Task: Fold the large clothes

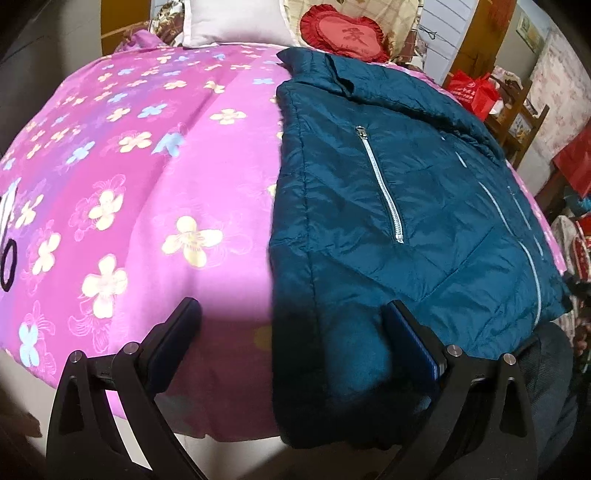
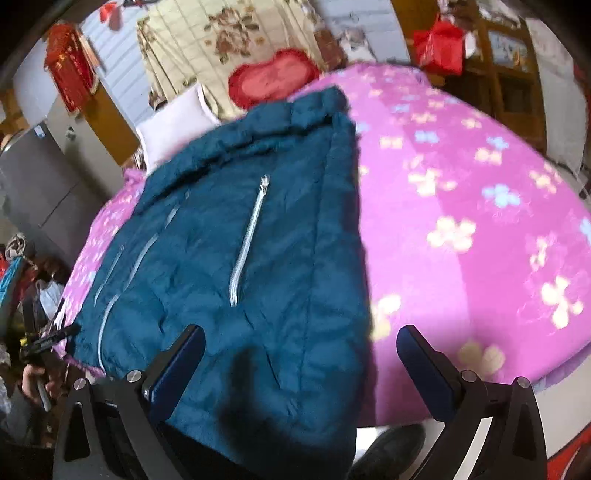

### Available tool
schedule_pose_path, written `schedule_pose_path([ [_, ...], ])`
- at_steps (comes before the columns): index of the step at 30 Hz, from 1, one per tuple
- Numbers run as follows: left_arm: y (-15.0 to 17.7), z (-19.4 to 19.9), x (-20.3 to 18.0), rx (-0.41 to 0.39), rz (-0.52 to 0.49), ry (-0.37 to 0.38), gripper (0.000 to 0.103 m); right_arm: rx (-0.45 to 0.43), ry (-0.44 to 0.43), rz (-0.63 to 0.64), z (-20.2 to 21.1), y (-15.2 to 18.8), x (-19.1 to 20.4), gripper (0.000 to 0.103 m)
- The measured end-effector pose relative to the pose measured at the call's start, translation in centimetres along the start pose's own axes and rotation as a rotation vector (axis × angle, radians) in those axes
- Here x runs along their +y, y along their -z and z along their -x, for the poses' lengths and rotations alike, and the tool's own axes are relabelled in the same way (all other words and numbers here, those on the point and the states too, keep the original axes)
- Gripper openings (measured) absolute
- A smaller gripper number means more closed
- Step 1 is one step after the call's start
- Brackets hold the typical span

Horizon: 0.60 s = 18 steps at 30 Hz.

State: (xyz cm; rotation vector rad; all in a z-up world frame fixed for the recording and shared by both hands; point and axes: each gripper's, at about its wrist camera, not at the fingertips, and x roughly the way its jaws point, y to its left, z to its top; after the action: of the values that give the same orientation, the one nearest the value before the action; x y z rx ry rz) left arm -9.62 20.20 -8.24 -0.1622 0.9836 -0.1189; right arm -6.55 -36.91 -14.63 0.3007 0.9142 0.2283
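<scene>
jacket [image 1: 406, 206] on quilt [image 1: 147, 184]; heart cushion [image 1: 345, 35] behind, pillow [image 1: 229, 22] left of it

We see a bed spread with a pink flowered quilt [image 1: 155, 192], where a teal padded jacket [image 1: 406, 206] lies flat, zips facing up, hem hanging over the near edge. At the head, a white pillow [image 1: 229, 22] and a red heart-shaped cushion [image 1: 343, 35] rest side by side.
</scene>
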Motion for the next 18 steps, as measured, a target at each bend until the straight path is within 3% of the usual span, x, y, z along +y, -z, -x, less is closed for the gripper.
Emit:
schedule_pose_path([
  [2, 0.1, 0.1, 0.1, 0.006, -0.001, 0.021, 0.1, 0.005, -0.048, -0.013, 0.2, 0.2, -0.3, 0.103],
  [4, 0.2, 0.2, -0.1, 0.015, -0.014, 0.071, 0.101, 0.026, -0.164, -0.031, 0.1, 0.5, -0.2, 0.103],
  [8, 0.5, 0.5, -1.0, 0.031, -0.03, 0.197, 0.101, 0.06, -0.287, -0.024, -0.8, 0.2, 0.4, 0.103],
  [11, 0.5, 0.5, -1.6, 0.036, -0.042, 0.236, 0.102, 0.06, -0.37, -0.09, -1.7, -0.7, 0.0, 0.103],
  [15, 0.5, 0.7, -1.7, 0.056, -0.052, 0.28, 0.102, 0.048, -0.354, -0.089, -2.1, -1.2, 0.7, 0.103],
  [18, 1.1, 1.2, -1.5, 0.08, -0.073, 0.322, 0.102, 0.076, -0.327, -0.014, -1.8, -0.3, 2.2, 0.103],
])
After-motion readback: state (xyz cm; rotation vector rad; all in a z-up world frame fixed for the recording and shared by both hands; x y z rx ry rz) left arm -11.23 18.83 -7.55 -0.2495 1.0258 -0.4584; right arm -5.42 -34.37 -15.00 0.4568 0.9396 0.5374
